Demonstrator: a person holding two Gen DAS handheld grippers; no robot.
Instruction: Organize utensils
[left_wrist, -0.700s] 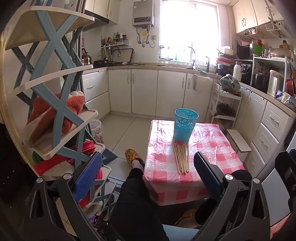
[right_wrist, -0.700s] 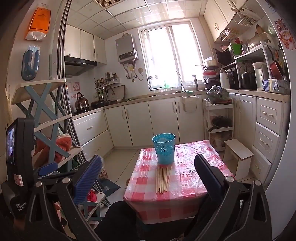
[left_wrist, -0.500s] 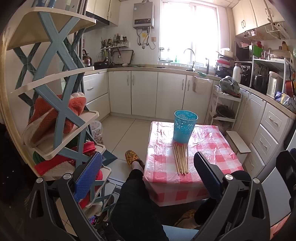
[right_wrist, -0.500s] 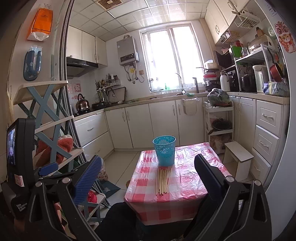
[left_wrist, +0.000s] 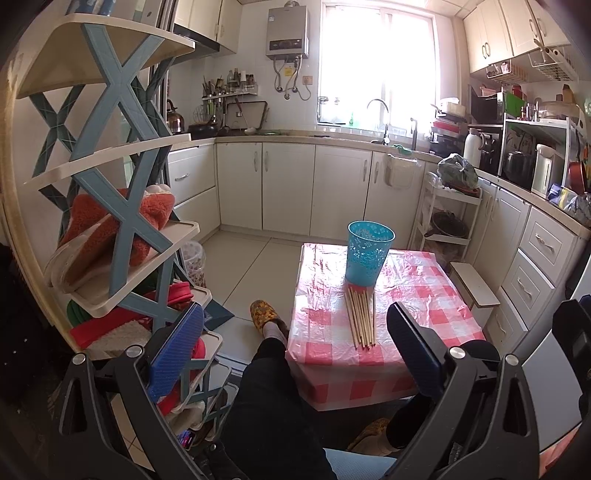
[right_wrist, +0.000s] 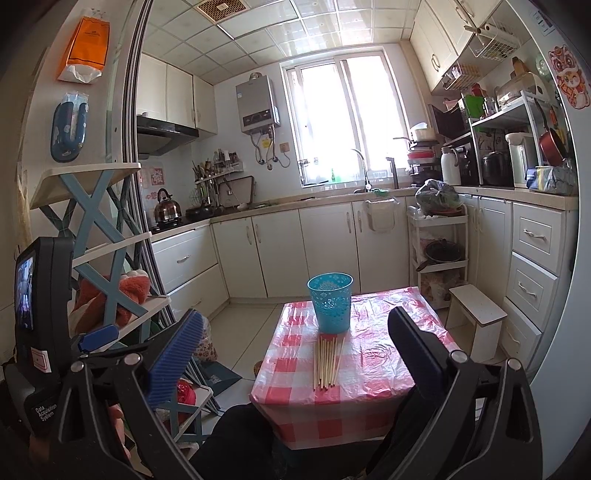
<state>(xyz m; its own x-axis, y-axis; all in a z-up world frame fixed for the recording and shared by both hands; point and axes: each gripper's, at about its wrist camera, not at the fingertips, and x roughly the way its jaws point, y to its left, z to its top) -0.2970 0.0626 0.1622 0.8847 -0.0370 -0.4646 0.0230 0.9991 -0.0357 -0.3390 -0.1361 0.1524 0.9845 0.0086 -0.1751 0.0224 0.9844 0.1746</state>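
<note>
Left wrist view: the left gripper (left_wrist: 295, 339) is held spread wide and empty; chopsticks (left_wrist: 361, 317) are seen between and beyond its fingers, touching the cup (left_wrist: 367, 258) beyond. Right wrist view: the right gripper (right_wrist: 295, 343) is likewise spread, empty; chopsticks (right_wrist: 327, 362) and cup (right_wrist: 330, 302) are framed between its fingers.

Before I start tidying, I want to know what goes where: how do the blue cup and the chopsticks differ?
The blue cup stands upright; the chopsticks lie flat in a loose bundle. The cup is wide, plastic and perforated; the chopsticks are thin, pale wooden sticks. The cup sits further back, the chopsticks nearer the front edge. Both rest on the checked tablecloth, untouched by either gripper.
</note>
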